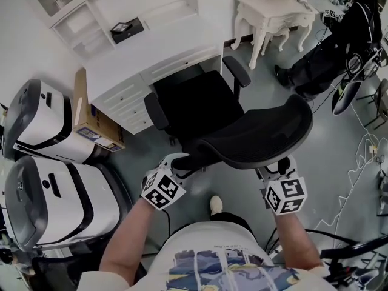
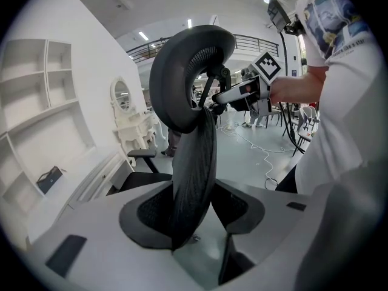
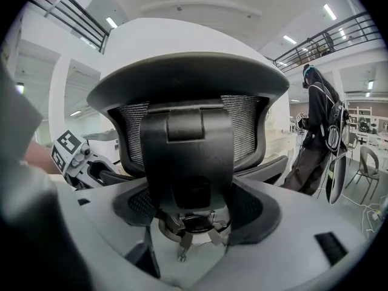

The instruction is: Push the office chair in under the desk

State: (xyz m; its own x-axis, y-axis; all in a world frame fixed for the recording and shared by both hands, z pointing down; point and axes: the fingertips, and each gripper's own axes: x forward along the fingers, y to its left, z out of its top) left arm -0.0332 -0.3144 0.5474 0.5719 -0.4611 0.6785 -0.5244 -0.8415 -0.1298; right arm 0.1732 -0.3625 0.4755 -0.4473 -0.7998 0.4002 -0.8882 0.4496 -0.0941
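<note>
Grey floor [image 1: 267, 96] runs up to a white desk [image 1: 151, 53]. The office chair [image 1: 200, 111] stands with its seat at the desk's opening and its backrest [image 1: 260, 135] toward the person. The left gripper [image 1: 171, 168] clamps the backrest's mesh edge. The right gripper [image 1: 280, 167] appears to clasp the rear support bracket. A shelf [image 1: 91, 17] above the desk holds a small black object [image 1: 127, 28]. A cardboard box [image 1: 91, 117] stands beside the desk, its contents unseen.

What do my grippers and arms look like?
The left gripper and right gripper: pale grey bodies, black padded jaws, each bearing a white cube with black square markers. Bare forearms below a white short-sleeved T-shirt with a blue and yellow print.
</note>
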